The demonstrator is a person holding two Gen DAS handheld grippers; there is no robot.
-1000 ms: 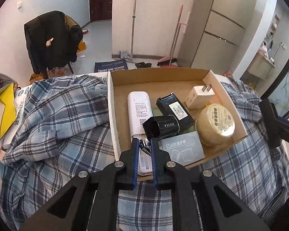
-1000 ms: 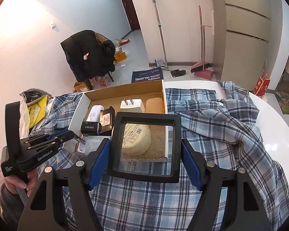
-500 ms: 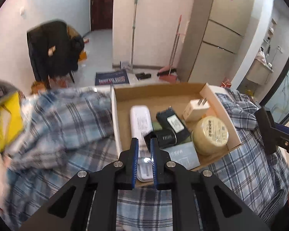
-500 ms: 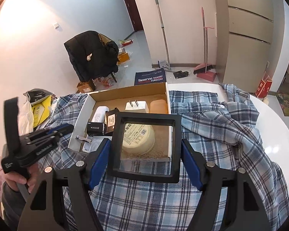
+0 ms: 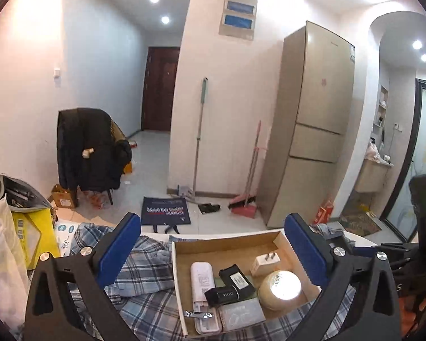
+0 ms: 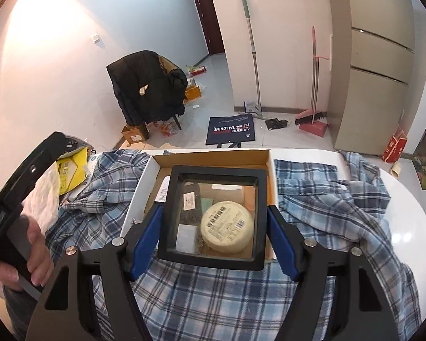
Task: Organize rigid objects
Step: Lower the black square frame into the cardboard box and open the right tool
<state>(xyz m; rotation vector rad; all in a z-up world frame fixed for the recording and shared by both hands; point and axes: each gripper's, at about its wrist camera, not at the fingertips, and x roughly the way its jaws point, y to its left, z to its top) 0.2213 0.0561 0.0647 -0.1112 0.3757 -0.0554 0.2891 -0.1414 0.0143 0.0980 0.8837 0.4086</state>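
A cardboard box (image 5: 230,245) lies on a plaid shirt and holds a white device (image 5: 202,280), black items (image 5: 235,277), a white plug (image 5: 264,261), a round cream tin (image 5: 279,285) and a nail clipper (image 5: 198,314) on a white case near its front. My left gripper (image 5: 213,250) is wide open and empty, raised behind the box. My right gripper (image 6: 214,224) is shut on a black square frame with a clear film (image 6: 215,213), held over the box (image 6: 213,157). The tin (image 6: 227,227) shows through the film.
The plaid shirt (image 6: 340,199) covers a white round table (image 6: 406,199). A yellow bag (image 5: 28,227) and plastic bags lie at the left. A chair with a black jacket (image 5: 88,147), a mop, a broom and a fridge (image 5: 318,128) stand beyond.
My left gripper let go of the nail clipper, opened wide and pulled up and back; the clipper now lies in the box. My right gripper moved the frame forward over the box.
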